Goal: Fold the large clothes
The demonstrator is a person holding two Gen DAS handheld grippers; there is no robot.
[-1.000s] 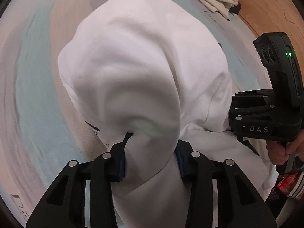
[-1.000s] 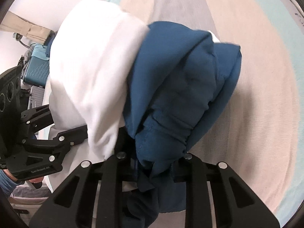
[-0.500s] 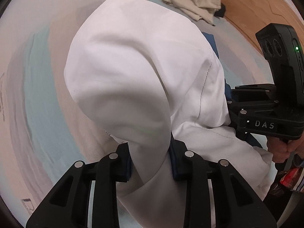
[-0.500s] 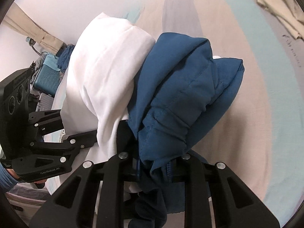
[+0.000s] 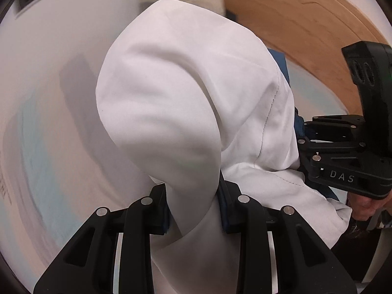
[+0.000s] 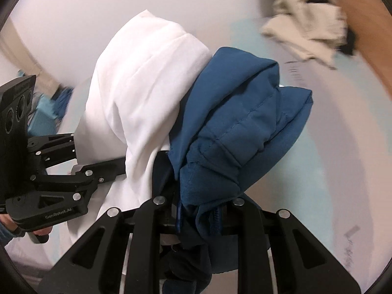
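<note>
A large white and blue garment hangs lifted between both grippers. In the left wrist view its white part [image 5: 186,93] bulges over my left gripper [image 5: 193,203], which is shut on the white fabric. In the right wrist view the blue part [image 6: 245,127] drapes over my right gripper [image 6: 198,210], which is shut on the blue fabric, with the white part [image 6: 142,78] to its left. The right gripper [image 5: 348,156] shows at the right of the left wrist view. The left gripper [image 6: 49,171] shows at the left of the right wrist view.
A striped pastel bed cover [image 6: 343,147] lies below. A beige pile of clothes [image 6: 308,34] sits at the far end by a wooden headboard [image 5: 306,24]. A white wall [image 5: 61,36] stands behind. A teal suitcase [image 6: 41,120] is at the left.
Both grippers have lifted and tilted up with the garment; the views now show the wall and headboard instead of mostly the bed. Both grips are unchanged.
</note>
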